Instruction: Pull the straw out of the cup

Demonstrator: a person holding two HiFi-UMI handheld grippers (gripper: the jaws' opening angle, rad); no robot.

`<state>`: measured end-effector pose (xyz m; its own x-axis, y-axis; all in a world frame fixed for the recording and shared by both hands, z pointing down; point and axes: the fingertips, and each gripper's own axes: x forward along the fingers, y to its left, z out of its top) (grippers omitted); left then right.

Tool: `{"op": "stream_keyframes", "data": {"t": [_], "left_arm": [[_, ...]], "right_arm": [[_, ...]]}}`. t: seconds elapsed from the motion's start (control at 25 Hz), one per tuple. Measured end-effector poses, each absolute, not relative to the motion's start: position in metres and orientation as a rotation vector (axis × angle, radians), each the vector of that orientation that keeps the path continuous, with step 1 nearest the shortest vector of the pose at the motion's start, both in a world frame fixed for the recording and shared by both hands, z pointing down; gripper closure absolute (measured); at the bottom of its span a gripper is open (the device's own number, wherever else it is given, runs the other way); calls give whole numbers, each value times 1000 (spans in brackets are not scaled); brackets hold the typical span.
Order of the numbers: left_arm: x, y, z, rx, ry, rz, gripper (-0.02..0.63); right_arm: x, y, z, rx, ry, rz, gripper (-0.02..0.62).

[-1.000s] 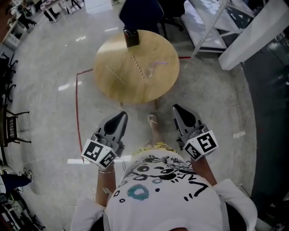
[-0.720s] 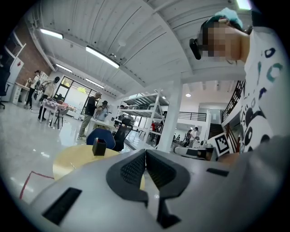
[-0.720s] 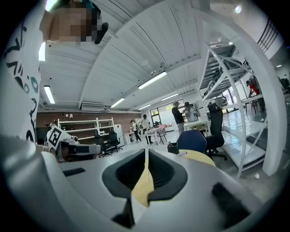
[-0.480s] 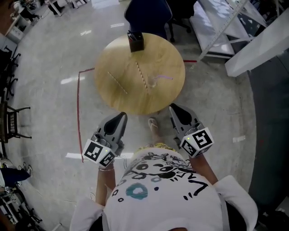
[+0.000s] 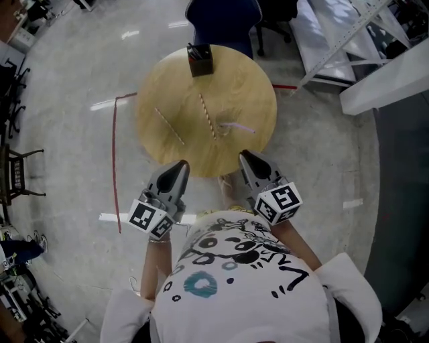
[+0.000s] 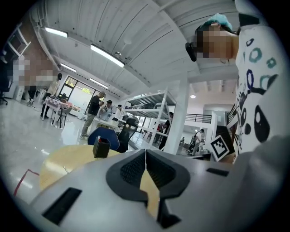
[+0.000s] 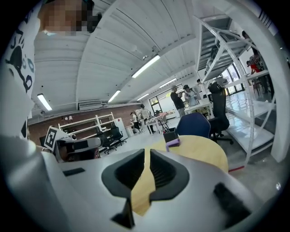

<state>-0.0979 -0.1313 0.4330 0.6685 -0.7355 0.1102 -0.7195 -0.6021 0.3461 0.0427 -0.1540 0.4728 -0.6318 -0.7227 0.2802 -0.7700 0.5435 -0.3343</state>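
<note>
Left gripper [image 5: 179,164]: ribbed black pads pressed together at the tip, nothing between them; hangs over the floor just short of the table's near edge
Right gripper [image 5: 245,155]: pads all but together, only a thin slit left, nothing in it; its tip overlaps the table's near rim
Table [image 5: 167,87]: round, pale wood with a smooth top, standing alone
Cup [image 5: 225,127]: small and see-through, right of the table's middle, well ahead of both grippers; whether upright or lying cannot be told
Straw [image 5: 242,127]: purple, sticking out of the cup toward the right
Loose straws [image 5: 208,116]: two thin striped sticks lying flat, one at the middle, one to the left, apart from the cup
Box [image 5: 200,59]: dark, square, at the far rim
Floor [image 5: 67,134]: glossy pale grey, open to the left and in front of the table; a red tape line [image 5: 114,161] runs along the left
Crowded side: a blue chair [image 5: 221,20] behind the far rim, white shelving [image 5: 335,33] off to the right
</note>
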Motion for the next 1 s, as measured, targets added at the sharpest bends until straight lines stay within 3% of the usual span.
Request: {"op": "stream_keyframes", "data": {"t": [0.4,0.6,1.0], "left_arm": [[-82,-168,475,2414,-1152,-13,588],[-78,-184,481,2394,-1162,-2,588],[-80,-211,487,2361,-1168,-1,588]], "right_arm": [[54,-195,526,1257,-2591,676,563],[48,-214,538,1217,-2598,614,500],[27,-243,535,1117,-2640,396,500]]}}
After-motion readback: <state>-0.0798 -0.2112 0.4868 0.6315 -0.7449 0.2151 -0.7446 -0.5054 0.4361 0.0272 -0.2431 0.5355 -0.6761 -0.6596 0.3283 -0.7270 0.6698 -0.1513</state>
